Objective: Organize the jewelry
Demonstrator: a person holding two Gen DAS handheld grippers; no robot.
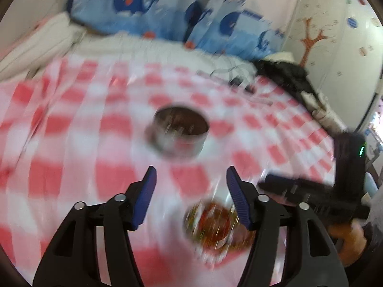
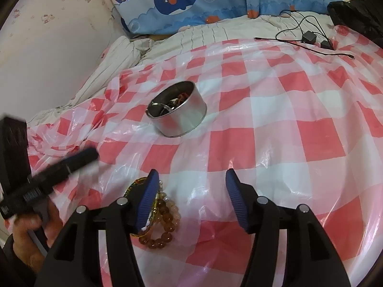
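Observation:
A round metal tin (image 2: 178, 110) with jewelry inside stands on the red-and-white checked plastic sheet (image 2: 275, 124). It shows blurred in the left wrist view (image 1: 179, 131). A pile of amber bead bracelets and a gold bangle (image 2: 158, 215) lies near the front, partly behind my right gripper's left finger. The pile also shows blurred in the left wrist view (image 1: 215, 224), between the fingers. My left gripper (image 1: 190, 186) is open and empty above the pile. My right gripper (image 2: 191, 186) is open and empty, just right of the pile.
Blue whale-print pillows (image 2: 191, 2) lie at the back of the bed. Black chargers and cables (image 2: 308, 39) lie at the back right. A dark garment (image 2: 354, 16) lies at the far right. A wall (image 2: 43, 47) is at the left.

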